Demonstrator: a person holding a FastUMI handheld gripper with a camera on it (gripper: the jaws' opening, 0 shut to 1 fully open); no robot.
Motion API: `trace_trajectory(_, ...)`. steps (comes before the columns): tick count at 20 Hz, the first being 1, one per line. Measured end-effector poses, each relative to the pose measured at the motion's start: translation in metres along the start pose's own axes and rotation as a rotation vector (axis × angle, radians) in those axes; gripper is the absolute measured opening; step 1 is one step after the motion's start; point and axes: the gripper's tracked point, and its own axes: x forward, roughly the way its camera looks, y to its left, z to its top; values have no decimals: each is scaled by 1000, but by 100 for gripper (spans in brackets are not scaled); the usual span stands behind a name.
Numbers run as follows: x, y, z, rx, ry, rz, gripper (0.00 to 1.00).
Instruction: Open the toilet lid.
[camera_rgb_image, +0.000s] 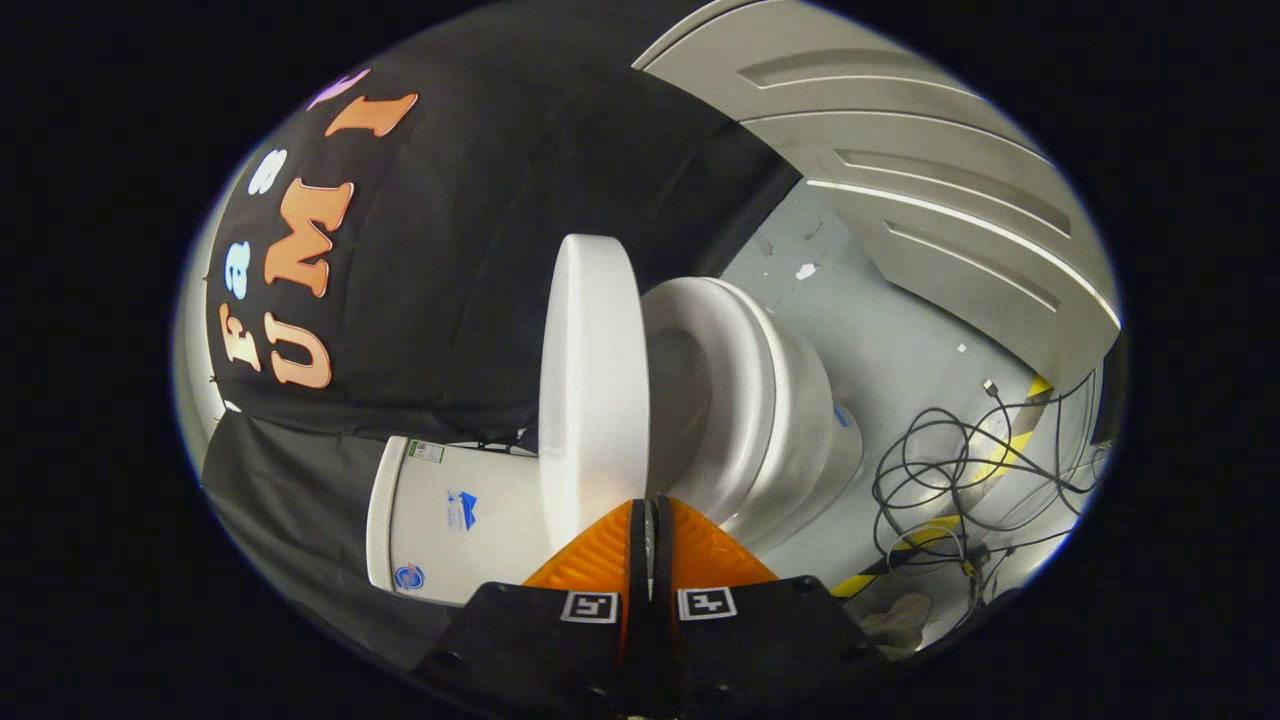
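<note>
The view is rolled on its side. The white toilet lid (590, 380) stands raised off the seat (745, 350), close to the tank (450, 510), with the open bowl (790, 430) on its other side. My gripper (648, 510) has its two orange fingers (600, 560) pressed together, with only a thin slit between them. Their tips sit right at the lid's rim, on the side facing the bowl. Nothing is visibly clamped between them.
Loose black cables (950, 470) lie tangled on the grey floor (900, 330) beside the bowl, over a strip of yellow-and-black tape (1000, 450). A grey ribbed panel (930, 200) borders the floor. Black cloth hangs behind the tank.
</note>
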Motion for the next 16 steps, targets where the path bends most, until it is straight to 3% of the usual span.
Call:
trace_trajectory(13, -12, 76, 4, -181, -99, 22, 8)
trace_trajectory(16, -15, 74, 1, -158, -85, 2, 8)
